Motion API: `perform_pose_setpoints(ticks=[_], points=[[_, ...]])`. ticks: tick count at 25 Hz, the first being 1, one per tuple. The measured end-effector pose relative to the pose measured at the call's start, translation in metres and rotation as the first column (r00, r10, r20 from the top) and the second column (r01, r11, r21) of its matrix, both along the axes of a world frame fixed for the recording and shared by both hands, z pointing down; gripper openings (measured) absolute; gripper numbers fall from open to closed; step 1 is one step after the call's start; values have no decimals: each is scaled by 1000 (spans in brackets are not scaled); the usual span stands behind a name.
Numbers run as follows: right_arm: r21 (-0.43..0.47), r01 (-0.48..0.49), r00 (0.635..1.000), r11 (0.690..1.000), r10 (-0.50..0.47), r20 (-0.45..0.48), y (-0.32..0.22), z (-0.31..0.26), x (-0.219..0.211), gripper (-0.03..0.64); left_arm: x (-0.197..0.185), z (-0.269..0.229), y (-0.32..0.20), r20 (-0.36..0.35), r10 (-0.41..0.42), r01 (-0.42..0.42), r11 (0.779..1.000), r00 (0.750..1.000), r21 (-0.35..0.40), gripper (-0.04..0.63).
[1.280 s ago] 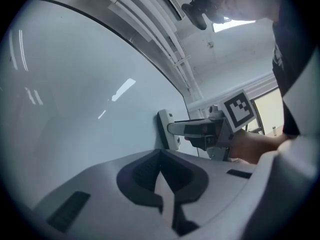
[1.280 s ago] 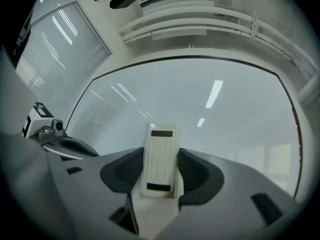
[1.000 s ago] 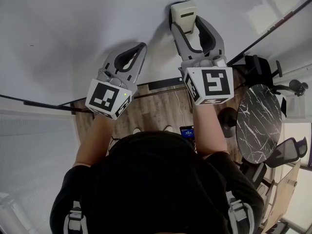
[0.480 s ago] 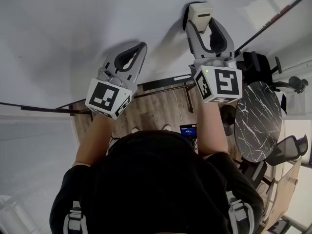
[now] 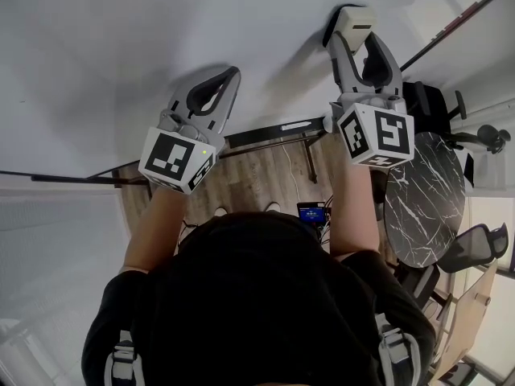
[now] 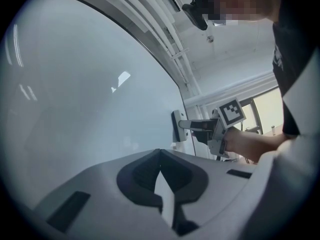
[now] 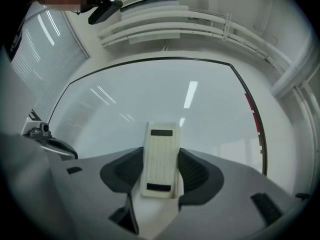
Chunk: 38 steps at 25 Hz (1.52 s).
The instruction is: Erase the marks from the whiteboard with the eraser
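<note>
The whiteboard (image 5: 121,39) fills the upper part of the head view and looks almost bare, apart from a tiny dark speck (image 5: 22,99) at its far left. A cream ribbed eraser (image 5: 354,18) is pressed flat against the board near its right edge. My right gripper (image 5: 358,32) is shut on it. In the right gripper view the eraser (image 7: 161,156) stands upright between the jaws against the whiteboard (image 7: 150,94). My left gripper (image 5: 233,74) is shut with nothing in it, its tips close to the board. The left gripper view shows its jaws (image 6: 160,152) meeting, with the eraser (image 6: 177,126) beyond them.
The board's black frame (image 5: 265,133) runs below the grippers and up the right side. Below it are wooden floor, a round black marble table (image 5: 422,199) and office chairs (image 5: 475,248). A red strip (image 7: 250,104) lies along the board's right edge.
My right gripper has slid the eraser to the right and slightly up along the board, toward its right frame. The left gripper has stayed almost where it was.
</note>
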State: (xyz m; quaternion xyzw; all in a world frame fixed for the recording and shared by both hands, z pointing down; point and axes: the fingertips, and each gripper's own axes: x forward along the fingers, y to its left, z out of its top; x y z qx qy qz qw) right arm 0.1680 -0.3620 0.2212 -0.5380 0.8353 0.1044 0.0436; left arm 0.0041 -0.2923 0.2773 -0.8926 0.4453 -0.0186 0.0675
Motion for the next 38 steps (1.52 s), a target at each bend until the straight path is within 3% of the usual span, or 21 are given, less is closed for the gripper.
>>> perform_pose_setpoints(ticks=[9,18,30,38], points=[[-40,-64,998,997,65,24,-14,9,51,221,13,2,2,-6,-12,12,1000,1000,-8,5],[-70,-37,998,997,40,44,-8,20,60,221,6,6,11,-18,-9,9,1000,1000,-16,5],[-28,116,993,993,-115,22,63,31,19,221,-17,16,37,-31,12,-13,1000,999,-17,5],[-128,199,980,972,-198,14,107,84,-19,221,-27,36,64,-41,31,-32,999,999,-38,5]])
